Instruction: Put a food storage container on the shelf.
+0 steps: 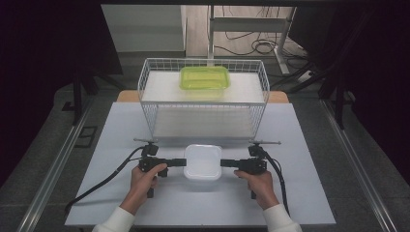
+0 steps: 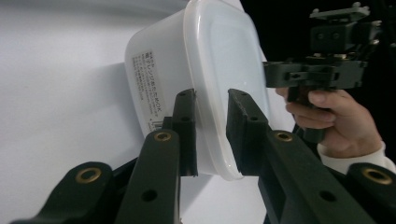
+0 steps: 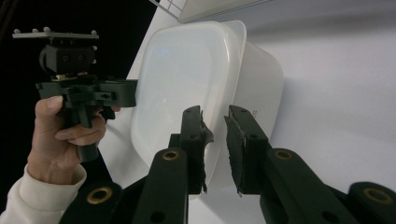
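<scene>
In the high view, a white translucent plastic container with a lid [image 1: 203, 162] sits low in the centre of the pale grey surface [image 1: 300, 193], with the left tongs [image 1: 183, 162] at its left edge and the right tongs [image 1: 223, 163] at its right edge. Just behind it stands a white wire basket rack [image 1: 145, 87], whose top shelf holds a lime-green lidded box [image 1: 205, 78] in the upper centre.

The left gripper view shows a printed label [image 2: 148, 88] on the container's side wall; the left tongs straddle the lid rim, closed on it. At upper right, a hand [image 2: 337, 119] holds the other tongs.

The right gripper view shows the right tongs clamping the opposite rim, and the rack's corner [image 3: 187, 7] at the top.
</scene>
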Demonstrator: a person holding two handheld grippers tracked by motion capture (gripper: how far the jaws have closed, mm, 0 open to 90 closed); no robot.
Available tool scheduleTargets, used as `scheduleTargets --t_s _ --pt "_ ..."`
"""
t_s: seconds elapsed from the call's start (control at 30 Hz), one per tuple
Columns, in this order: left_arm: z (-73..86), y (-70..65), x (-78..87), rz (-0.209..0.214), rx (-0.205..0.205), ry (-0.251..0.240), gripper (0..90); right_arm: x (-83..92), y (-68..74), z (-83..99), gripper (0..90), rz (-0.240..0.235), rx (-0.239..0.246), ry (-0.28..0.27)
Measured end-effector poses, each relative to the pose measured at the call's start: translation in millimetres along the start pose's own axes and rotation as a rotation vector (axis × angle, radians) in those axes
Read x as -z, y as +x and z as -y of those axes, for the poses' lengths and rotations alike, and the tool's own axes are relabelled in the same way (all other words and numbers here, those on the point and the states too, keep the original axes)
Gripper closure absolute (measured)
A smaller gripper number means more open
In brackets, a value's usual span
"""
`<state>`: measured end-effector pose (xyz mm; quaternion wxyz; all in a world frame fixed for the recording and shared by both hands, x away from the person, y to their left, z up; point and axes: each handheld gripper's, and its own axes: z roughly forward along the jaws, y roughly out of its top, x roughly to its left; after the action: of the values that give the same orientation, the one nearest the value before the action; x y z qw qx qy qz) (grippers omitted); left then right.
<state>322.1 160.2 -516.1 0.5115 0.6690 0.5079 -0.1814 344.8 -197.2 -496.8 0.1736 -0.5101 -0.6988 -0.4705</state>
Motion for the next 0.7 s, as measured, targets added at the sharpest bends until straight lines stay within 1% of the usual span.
scheduleTargets --t_s 0.07,0.13,0.43,0.47,0.7 --pt "0.4 0.0 -0.2 -0.006 -0.002 -0.003 74.0 0.2 0.6 0.1 77.7 -0.007 0.003 -0.003" --pt "0.5 -0.5 0.0 -0.003 -0.002 -0.004 74.4 0.5 0.8 0.1 78.0 -0.008 0.004 -0.005" --pt "0.3 -2.2 1.6 0.003 -0.006 -0.011 77.9 3.1 2.6 0.3 79.9 -0.002 0.023 -0.01" --pt "0.3 -2.3 1.9 0.003 -0.01 -0.011 78.0 3.1 3.1 0.4 79.9 0.0 0.033 -0.013" --pt "0.3 -3.7 3.0 -0.005 -0.022 -0.014 79.6 3.9 5.2 0.6 80.6 0.007 0.057 -0.015"
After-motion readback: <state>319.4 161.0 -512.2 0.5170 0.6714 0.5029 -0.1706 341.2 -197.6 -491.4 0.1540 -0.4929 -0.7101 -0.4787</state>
